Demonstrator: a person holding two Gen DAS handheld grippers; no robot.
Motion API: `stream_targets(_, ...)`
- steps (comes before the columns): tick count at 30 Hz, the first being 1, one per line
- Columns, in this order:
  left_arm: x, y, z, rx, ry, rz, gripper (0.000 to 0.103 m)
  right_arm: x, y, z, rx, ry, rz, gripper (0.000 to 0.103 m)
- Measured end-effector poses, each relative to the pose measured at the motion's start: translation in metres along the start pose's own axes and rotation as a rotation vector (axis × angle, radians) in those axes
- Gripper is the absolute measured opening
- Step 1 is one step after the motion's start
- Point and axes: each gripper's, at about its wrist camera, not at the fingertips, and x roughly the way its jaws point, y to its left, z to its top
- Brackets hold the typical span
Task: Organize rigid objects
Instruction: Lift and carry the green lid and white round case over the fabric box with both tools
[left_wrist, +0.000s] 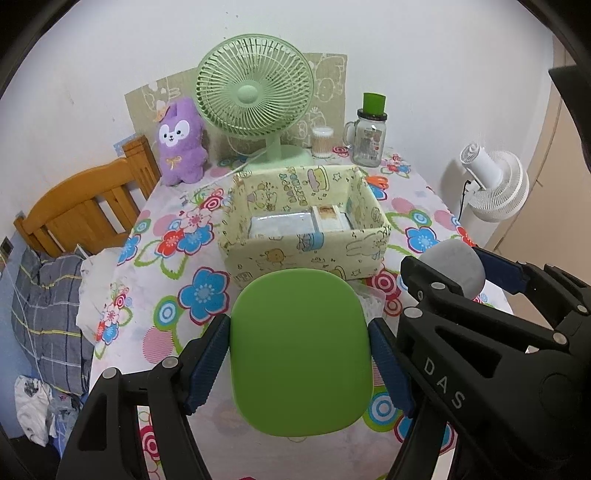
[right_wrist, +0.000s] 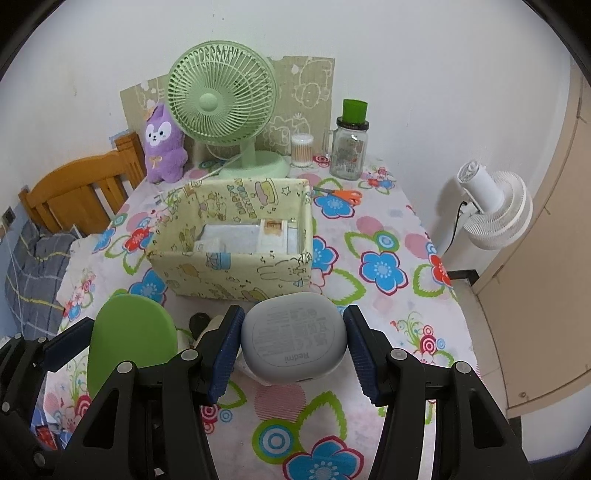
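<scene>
Both tongs are clenched on loads above the flowered tabletop (right_wrist: 388, 236). Left tongs (left_wrist: 299, 363) grip a green rounded case (left_wrist: 301, 350) by its two long sides, the blue ribbed pads pressed flat against it; the case is smooth, matte, unmarked, with softly rounded corners. Right tongs (right_wrist: 293, 349) grasp a grey earbud case (right_wrist: 294, 338), pebble-shaped, with fine moulded print and the word "Redmi" on the face turned to the camera. Both cases hang just in front of the near wall of a yellow cartoon-print box (left_wrist: 306, 254), which stands open on the tabletop and already holds a few flat packets.

Behind the box stand a green desk fan (left_wrist: 255, 92), a purple plush rabbit (left_wrist: 181, 144), a tub of cotton swabs (left_wrist: 322, 142) and a glass mug jar with a green lid (left_wrist: 369, 133).

Only the right wrist view shows the printed face of the grey case, the orange-handled scissors (right_wrist: 341, 195) in full beside the box, and a small black-and-white object, too hidden to name, behind the left-hand pad. Only the left wrist view shows the whole face of the green case, and the grey case from the side as a plain rounded lump.
</scene>
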Motion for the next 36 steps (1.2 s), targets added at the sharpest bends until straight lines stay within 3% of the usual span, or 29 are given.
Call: stream_targets(36,-0.006,0.015,0.063,0.004,-0.051,-0.006,0.077,-0.004,0.007,0.069,-0.011,-0.012,-0.012,0.058)
